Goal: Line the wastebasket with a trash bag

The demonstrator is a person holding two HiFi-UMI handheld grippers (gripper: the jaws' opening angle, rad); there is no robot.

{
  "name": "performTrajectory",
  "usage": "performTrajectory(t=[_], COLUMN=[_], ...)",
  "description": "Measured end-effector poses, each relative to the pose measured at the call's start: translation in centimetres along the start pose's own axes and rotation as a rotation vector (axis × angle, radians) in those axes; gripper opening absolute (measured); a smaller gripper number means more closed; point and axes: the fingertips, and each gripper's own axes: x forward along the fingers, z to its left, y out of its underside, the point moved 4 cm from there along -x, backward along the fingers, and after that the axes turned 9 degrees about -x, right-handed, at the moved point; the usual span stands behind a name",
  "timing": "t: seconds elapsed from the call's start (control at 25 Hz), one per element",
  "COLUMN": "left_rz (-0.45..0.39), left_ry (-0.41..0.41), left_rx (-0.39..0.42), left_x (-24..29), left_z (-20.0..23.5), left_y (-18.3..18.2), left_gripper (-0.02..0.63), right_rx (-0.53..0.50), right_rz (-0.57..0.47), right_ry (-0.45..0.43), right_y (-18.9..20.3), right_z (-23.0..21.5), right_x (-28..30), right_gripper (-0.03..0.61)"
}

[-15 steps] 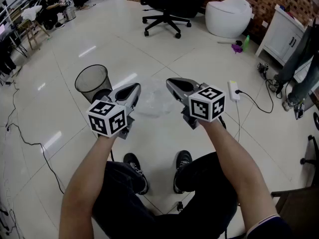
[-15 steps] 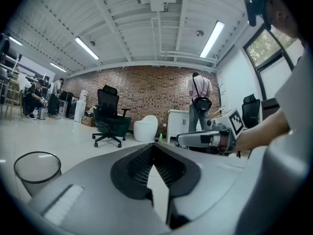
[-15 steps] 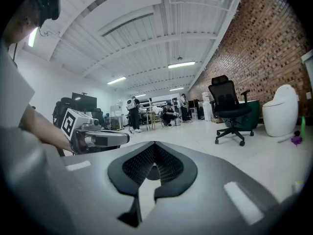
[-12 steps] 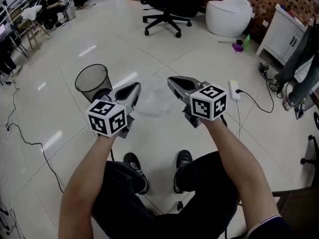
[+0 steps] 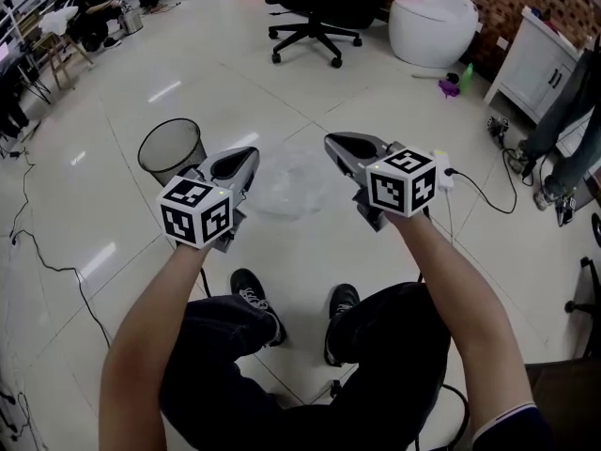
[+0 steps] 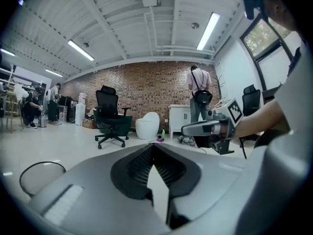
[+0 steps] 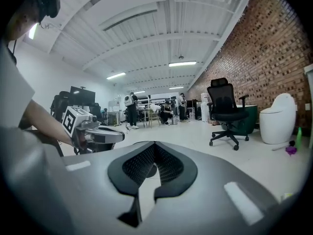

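Head view: wastebasket (image 5: 171,148) stands upright on the floor, mouth up, just left of my left gripper (image 5: 250,152). Crumpled clear trash bag (image 5: 293,178) lies flat on the tiles ahead, long axis unclear. Both forearms reach forward, right gripper (image 5: 331,141) near level. Left gripper view: jaws pressed together, nothing between. Right gripper view: same.

Floor (image 5: 310,92): wastebasket (image 5: 172,148) upright at left, just beyond and left of the left tongs (image 5: 250,153). Trash bag (image 5: 286,181) on the floor, seen between the left tongs and the right tongs (image 5: 330,140), ahead of the person's shoes (image 5: 252,297). Power strip (image 5: 441,169) right of the right tongs. Office chair (image 5: 315,7) far behind; cabinet (image 5: 526,64) at far right.
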Motion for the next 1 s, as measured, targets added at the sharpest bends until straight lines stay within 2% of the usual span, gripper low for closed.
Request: performTrajectory(t=[0.28, 0.52, 0.8, 1.0], left_rz=[0.007, 0.001, 0.001, 0.025], left_ry=[-0.02, -0.046, -0.059, -0.06], left_rx=[0.003, -0.027, -0.056, -0.056], left_x=[1.4, 3.0, 5.3, 7.5], left_z=[2.9, 5.6, 7.4, 7.8], left_y=[0.4, 0.7, 1.1, 2.1], left_gripper=[0.011, 0.011, 0.011, 0.011], right_rx=[0.002, -0.004, -0.032, -0.028], right_rz=[0.02, 0.043, 0.08, 0.107], right_ry=[0.002, -0.008, -0.019, -0.038], right_y=[0.9, 1.1, 1.5, 2.9], right_z=[-1.6, -3.6, -5.7, -8.9], right_x=[2.1, 3.8, 4.9, 5.4], right_gripper=[0.0, 0.0, 0.002, 0.0])
